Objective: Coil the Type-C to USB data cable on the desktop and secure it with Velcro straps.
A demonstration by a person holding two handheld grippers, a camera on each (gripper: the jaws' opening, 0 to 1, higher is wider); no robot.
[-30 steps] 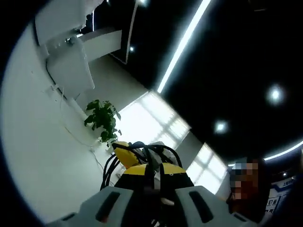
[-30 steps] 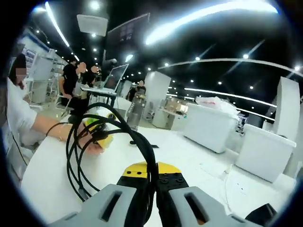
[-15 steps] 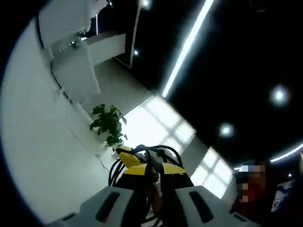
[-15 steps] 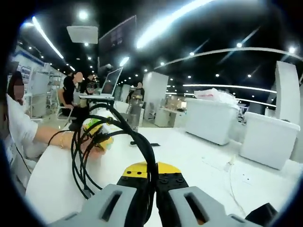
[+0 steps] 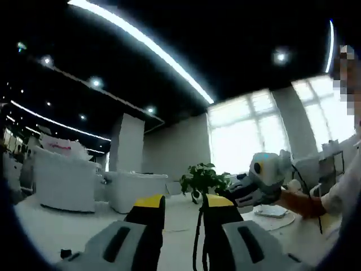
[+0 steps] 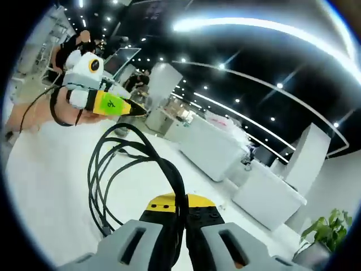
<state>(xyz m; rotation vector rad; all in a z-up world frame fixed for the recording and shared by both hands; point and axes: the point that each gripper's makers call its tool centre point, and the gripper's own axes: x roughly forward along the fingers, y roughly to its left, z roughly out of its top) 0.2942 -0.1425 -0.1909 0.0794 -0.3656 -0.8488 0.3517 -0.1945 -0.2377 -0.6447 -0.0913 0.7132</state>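
Jaws of the right gripper [image 6: 180,212] are closed on the black data cable [image 6: 121,169], pinching a bundle of strands between the yellow-tipped pads. Jaws of the left gripper [image 5: 183,212] stand apart with a visible gap; a single dark strand hangs in that gap against the inner face of the right-hand jaw, and whether it is touched cannot be told.

Largest item: the white tabletop [image 6: 51,175], which spreads below and to the left of the right jaws. In the left gripper view the tabletop [image 5: 51,228] lies beneath and to the left of the open jaws.

Next: white counter blocks [image 6: 217,149] stand beyond the right jaws, up and to the right. Similar white blocks [image 5: 65,186] stand beyond the left jaws, to their left, with bright windows [image 5: 254,132] behind and to the right.

Next: the cable coil. Several loops rise from the closed right jaws, arch up and leftward, and drop back toward the tabletop left of the jaws. The loops are gathered at the pinch point and fan apart farther out.

Next: in the right gripper view the left gripper [image 6: 104,101], white with a green and yellow section, sits well above and left of the coil, apart from it, carried by a hand [image 6: 34,116]. In the left gripper view the right gripper [image 5: 262,180] sits right of the jaws, held by a hand [image 5: 299,203].

Smallest: a potted plant [image 5: 202,179] stands just beyond the left jaws. A plant [image 6: 327,231] also appears far right of the right jaws.
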